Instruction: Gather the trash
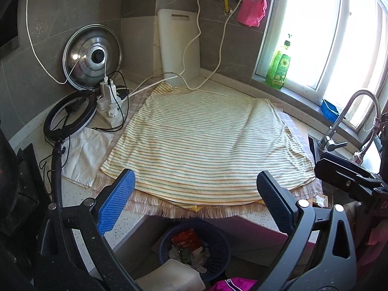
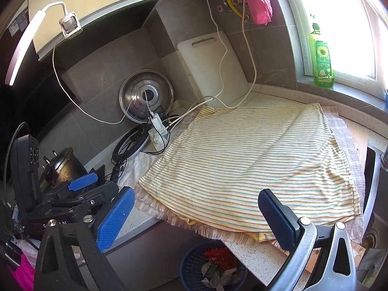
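Observation:
A blue mesh trash basket [image 1: 219, 254] stands on the floor below the counter's front edge, holding a red wrapper [image 1: 185, 238] and other crumpled trash; it also shows in the right wrist view [image 2: 191, 264]. A striped cloth [image 1: 203, 143] covers the counter, with no trash visible on it. My left gripper [image 1: 194, 201] is open and empty, hovering over the counter's front edge above the basket. My right gripper [image 2: 196, 218] is open and empty, in front of the cloth [image 2: 254, 165]. The left gripper [image 2: 80, 181] shows at the left of the right wrist view.
A power strip with chargers [image 1: 109, 104], a ring light [image 1: 70, 114], a pot lid [image 1: 93, 57] and a cutting board [image 1: 179, 46] stand at the back. White paper [image 1: 84, 152] lies left of the cloth. A faucet [image 1: 346, 118] and sink are at right. A green bottle [image 1: 278, 65] is on the sill.

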Available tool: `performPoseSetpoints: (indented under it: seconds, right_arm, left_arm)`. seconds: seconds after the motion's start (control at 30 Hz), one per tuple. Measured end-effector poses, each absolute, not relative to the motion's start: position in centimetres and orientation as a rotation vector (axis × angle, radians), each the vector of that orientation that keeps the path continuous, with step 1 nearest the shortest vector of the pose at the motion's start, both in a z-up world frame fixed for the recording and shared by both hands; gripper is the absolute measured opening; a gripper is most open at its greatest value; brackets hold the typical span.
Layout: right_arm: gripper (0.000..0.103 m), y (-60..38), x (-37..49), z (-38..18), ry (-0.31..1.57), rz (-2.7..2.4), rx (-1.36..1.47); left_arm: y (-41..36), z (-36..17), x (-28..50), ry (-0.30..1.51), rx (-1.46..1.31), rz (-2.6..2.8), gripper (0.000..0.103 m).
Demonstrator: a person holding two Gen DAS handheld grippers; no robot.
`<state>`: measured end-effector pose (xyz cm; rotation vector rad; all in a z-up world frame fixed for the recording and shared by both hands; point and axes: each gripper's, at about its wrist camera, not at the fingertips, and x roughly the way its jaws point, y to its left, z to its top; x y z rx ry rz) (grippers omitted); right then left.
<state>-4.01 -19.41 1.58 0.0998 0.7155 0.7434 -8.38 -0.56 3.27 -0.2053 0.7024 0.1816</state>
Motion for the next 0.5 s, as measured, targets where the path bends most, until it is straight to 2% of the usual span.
performPoseSetpoints:
  seconds: [0.5]
  right_arm:
    - [0.103, -19.49, -3.68, 1.29, 0.726, 0.747, 0.111]
  left_arm:
    - [-0.73, 3.43, -8.42, 0.704, -0.200, 0.186, 0.102]
